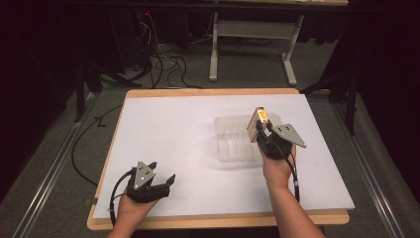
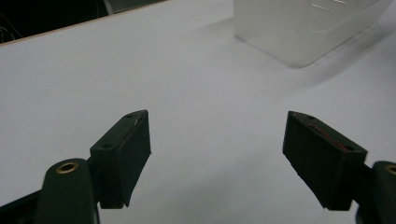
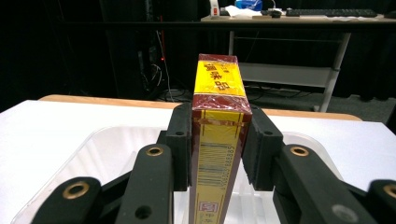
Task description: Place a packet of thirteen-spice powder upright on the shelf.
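At the lower left of the high view, the left gripper (image 1: 166,182) rested low over the white sheet (image 1: 173,134), held by the left hand (image 1: 130,207). In its own view its two jaws stood wide apart with nothing between them, bare sheet under them and a corner of the clear tray (image 2: 303,32) at the upper right of the frame. Further up, at the right of centre in the high view, the right hand (image 1: 275,167) held the right gripper (image 1: 261,130) above the tray (image 1: 233,148), which lay on the sheet. The right gripper's jaws were clamped on a narrow box (image 3: 218,135), yellow and dark red, with a barcode down the near face; the box (image 1: 257,124) stood over the tray's right end. Beyond the table's (image 1: 208,92) far edge lay grey floor, cables (image 1: 168,62) and a white desk frame (image 1: 252,44).
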`<act>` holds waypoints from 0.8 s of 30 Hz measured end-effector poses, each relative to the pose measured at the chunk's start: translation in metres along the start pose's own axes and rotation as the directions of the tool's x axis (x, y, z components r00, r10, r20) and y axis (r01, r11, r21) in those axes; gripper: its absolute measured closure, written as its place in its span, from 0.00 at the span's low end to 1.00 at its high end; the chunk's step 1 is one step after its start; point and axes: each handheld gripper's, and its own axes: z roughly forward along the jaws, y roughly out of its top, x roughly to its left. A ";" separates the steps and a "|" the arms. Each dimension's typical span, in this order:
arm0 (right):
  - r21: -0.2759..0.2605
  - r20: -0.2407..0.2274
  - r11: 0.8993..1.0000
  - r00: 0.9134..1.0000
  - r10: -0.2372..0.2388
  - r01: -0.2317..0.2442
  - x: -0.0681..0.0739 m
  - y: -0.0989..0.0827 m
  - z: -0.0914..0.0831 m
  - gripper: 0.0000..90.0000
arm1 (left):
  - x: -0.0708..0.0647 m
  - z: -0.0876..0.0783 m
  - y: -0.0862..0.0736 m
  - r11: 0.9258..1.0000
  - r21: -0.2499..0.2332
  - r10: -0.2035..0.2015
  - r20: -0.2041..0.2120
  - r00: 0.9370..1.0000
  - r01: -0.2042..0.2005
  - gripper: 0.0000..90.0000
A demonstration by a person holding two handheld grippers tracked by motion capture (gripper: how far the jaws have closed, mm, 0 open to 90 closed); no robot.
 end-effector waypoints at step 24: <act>0.068 0.015 0.998 1.000 0.003 -0.004 0.005 -0.017 0.014 0.75 | -0.001 0.000 0.000 1.000 0.004 0.004 0.006 1.000 -0.004 0.26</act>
